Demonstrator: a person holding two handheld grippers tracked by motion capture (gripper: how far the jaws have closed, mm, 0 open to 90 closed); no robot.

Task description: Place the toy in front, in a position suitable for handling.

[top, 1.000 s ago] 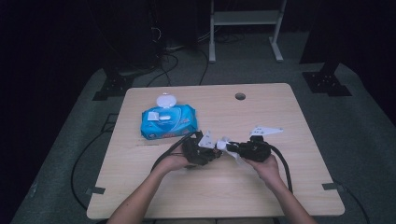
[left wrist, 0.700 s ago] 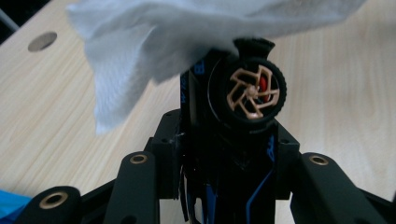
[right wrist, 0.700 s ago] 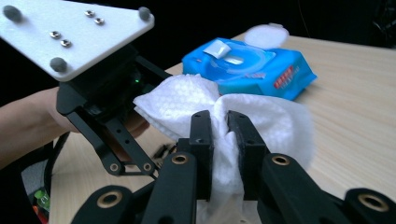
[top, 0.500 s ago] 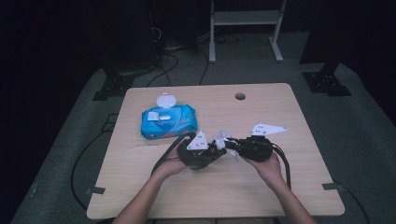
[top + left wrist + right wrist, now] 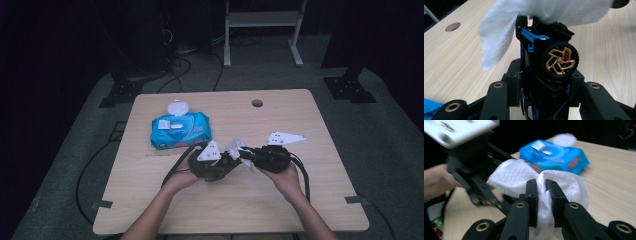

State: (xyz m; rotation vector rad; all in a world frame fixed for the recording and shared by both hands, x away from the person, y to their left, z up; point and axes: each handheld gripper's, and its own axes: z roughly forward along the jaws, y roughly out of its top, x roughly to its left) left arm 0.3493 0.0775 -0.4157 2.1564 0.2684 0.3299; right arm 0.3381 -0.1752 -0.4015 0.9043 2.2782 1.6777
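Note:
My left gripper (image 5: 544,75) is shut on a black and blue toy car (image 5: 541,55) with a gold-spoked wheel, held nose up above the table. A white wet wipe (image 5: 544,182) is pinched in my right gripper (image 5: 542,192), which is shut on it, and the wipe (image 5: 524,17) drapes over the top of the car. In the high view both grippers meet over the middle of the table, the left gripper (image 5: 220,162) and the right gripper (image 5: 252,156) facing each other with the wipe (image 5: 235,147) between them.
A blue pack of wet wipes (image 5: 179,130) with its white lid flipped open lies at the back left of the wooden table (image 5: 280,200). A round cable hole (image 5: 257,103) sits near the far edge. Cables trail from both grippers.
Both grippers have lifted slightly off the table and tilted, so the left one's grey plate now faces up. The wipe stays pressed against the car.

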